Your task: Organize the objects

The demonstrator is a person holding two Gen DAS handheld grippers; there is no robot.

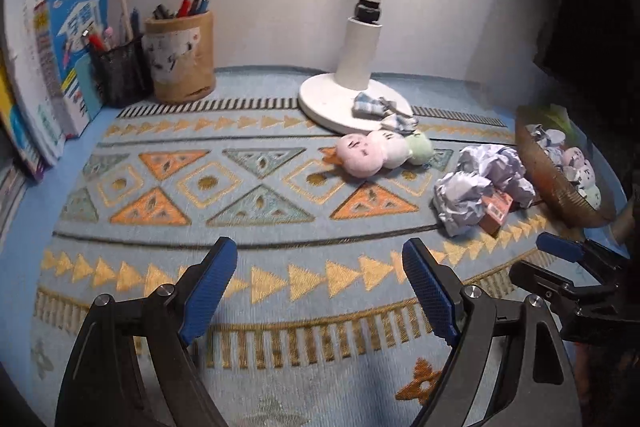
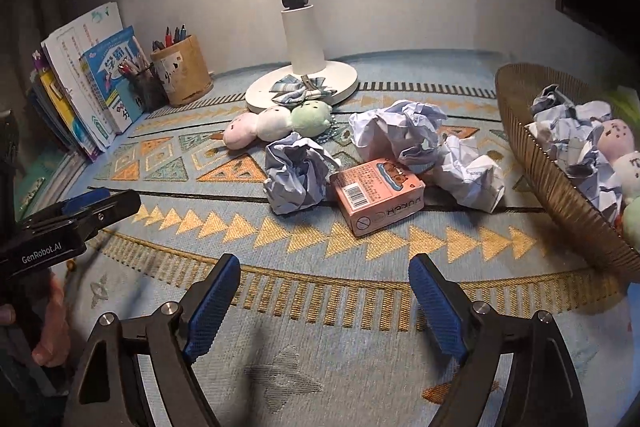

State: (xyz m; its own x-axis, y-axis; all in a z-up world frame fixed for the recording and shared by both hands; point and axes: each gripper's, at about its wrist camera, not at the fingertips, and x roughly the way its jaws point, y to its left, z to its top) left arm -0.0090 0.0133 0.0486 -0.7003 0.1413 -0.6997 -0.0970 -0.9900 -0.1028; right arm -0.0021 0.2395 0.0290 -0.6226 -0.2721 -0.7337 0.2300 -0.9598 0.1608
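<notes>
Both jaws stand wide apart and hold nothing: the left gripper [image 1: 320, 291] and the right gripper [image 2: 324, 303] hover low in their frames over the patterned mat [image 2: 320, 267]. At centre frame a pink card box [image 2: 378, 195] lies among crumpled paper balls [image 2: 296, 173], touching them. A woven basket [image 2: 560, 183] at right holds more paper and plush toys.

"GenRobot.AI" on left gripper [image 2: 86, 201] body; pink box [image 2: 378, 194]: "POKER", barcode; rest unreadable.
</notes>
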